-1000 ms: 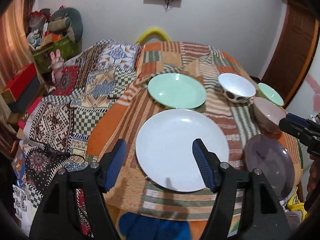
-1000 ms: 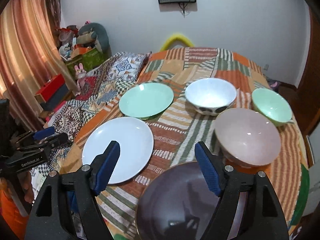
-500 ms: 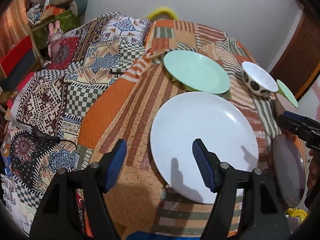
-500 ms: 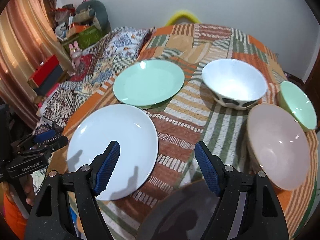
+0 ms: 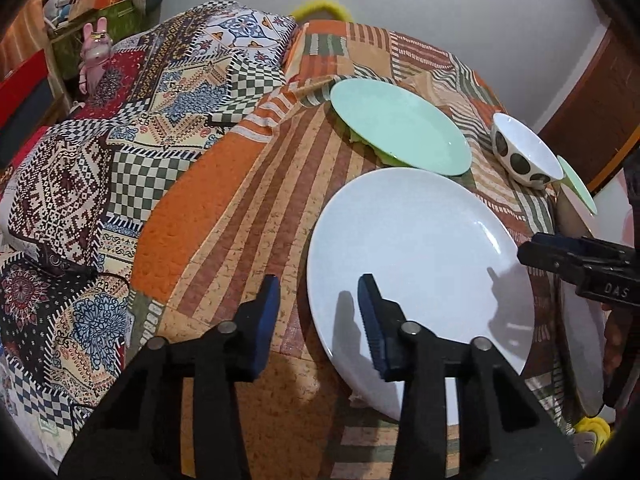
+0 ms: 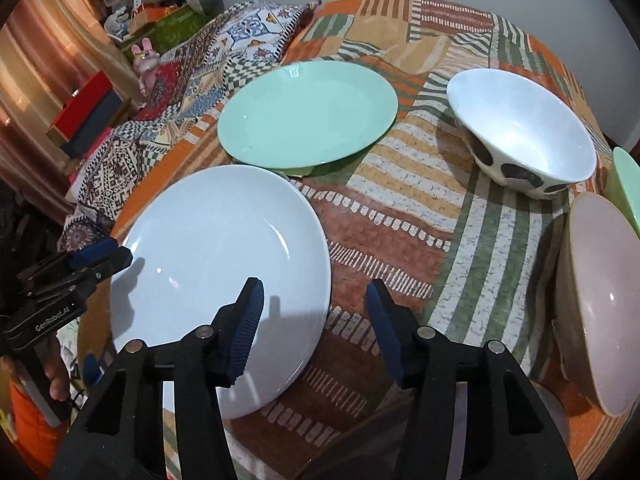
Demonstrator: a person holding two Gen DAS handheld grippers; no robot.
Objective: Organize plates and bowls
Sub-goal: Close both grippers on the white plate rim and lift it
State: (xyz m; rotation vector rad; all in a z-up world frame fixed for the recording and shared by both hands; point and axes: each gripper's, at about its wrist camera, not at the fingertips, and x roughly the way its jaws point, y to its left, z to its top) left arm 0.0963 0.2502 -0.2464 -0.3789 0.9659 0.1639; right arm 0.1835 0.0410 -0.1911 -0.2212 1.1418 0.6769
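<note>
A white plate (image 5: 424,264) (image 6: 216,272) lies on the patchwork tablecloth near the front. My left gripper (image 5: 318,312) is open, its jaws straddling the plate's left rim. My right gripper (image 6: 314,316) is open, its jaws straddling the plate's right rim. A mint green plate (image 5: 400,126) (image 6: 308,114) lies behind it. A white bowl with dark spots (image 5: 524,156) (image 6: 520,152), a pink bowl (image 6: 604,308) and a mint green bowl (image 6: 624,184) stand to the right. A dark plate (image 5: 582,344) lies at the front right.
The round table (image 6: 400,216) carries a striped orange and green cloth. A bed with a patterned quilt (image 5: 120,128) stands to the left, with boxes and toys (image 5: 92,52) behind it. A white wall is at the back.
Both grippers have come down and closer to the white plate, one at each side of it. Their jaws have narrowed somewhat. The dishes have not moved.
</note>
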